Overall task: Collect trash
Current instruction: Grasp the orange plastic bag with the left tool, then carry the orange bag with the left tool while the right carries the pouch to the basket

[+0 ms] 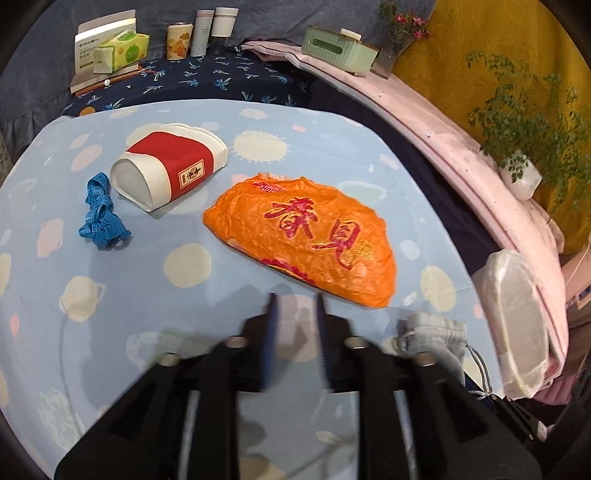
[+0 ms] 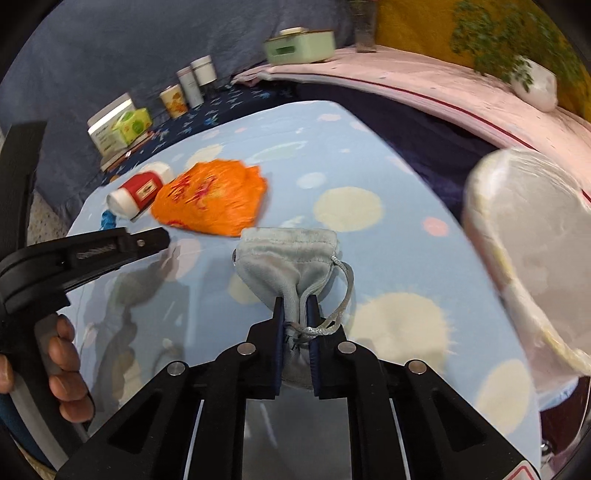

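Observation:
My right gripper (image 2: 295, 300) is shut on a grey drawstring pouch (image 2: 288, 254), pinching it near its cord, just above the blue patterned tablecloth (image 2: 369, 166). The same pouch (image 1: 432, 336) shows at the lower right of the left wrist view. My left gripper (image 1: 295, 299) is open with nothing between its fingers, just short of a crumpled orange plastic bag (image 1: 306, 236). Left of that bag lie a flattened red-and-white paper cup (image 1: 170, 166) and a blue tangled strap (image 1: 99, 214). A bin lined with a white bag (image 2: 528, 236) stands off the table's right edge.
A tissue pack (image 1: 122, 50), several cups and jars (image 1: 201, 33), a green box (image 1: 338, 48) and a vase (image 1: 391, 55) stand at the back. A potted plant (image 1: 521, 177) sits on the pink ledge to the right. A person's hand (image 2: 62, 369) holds the left gripper.

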{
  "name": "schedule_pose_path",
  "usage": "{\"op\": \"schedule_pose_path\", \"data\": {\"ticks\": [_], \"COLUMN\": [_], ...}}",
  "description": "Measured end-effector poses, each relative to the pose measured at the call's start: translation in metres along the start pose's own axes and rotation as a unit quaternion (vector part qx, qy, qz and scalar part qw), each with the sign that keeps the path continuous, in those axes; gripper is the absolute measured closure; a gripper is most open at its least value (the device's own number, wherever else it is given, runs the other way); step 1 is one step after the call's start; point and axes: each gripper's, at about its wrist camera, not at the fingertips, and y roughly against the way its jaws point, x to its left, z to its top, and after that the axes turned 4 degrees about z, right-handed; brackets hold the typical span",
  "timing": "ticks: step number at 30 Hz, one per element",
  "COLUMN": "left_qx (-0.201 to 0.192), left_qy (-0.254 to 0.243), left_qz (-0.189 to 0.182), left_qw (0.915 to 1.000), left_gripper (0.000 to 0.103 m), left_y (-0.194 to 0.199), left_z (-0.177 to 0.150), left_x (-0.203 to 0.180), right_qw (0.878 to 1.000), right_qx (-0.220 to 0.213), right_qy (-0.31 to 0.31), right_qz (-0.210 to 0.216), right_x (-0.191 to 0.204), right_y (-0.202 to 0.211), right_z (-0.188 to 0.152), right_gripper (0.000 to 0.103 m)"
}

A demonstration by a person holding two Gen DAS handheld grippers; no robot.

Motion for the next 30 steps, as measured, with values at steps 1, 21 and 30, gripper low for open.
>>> {"op": "schedule_pose_path", "data": {"ticks": [1, 21, 30], "left_qx": [-0.004, 0.037, 0.033], "left_qy": [0.006, 0.144, 0.125], "left_qz": [-0.001, -0.014, -0.022], "left_qw": [1.0, 0.9888, 0.9914], "left_gripper": [0.054, 0.033, 0.05], "left_y": [0.003, -0.038, -0.032], "left_z": [0.001, 0.033, 0.022], "left_x": [-0.001, 0.021, 0.013], "right_qw": [1.0, 0.996, 0.994], "right_qx": [-0.006, 0.017, 0.03], "right_qy": [-0.01, 0.023, 0.029], "right_qz": [0.0, 0.081, 0.102], "right_x": [-0.008, 0.019, 0.032], "right_y": [0.005, -0.073, -0.055], "right_z": [0.002, 0.094, 0.049], "right_gripper": [0.092, 0.092, 0.092]}}
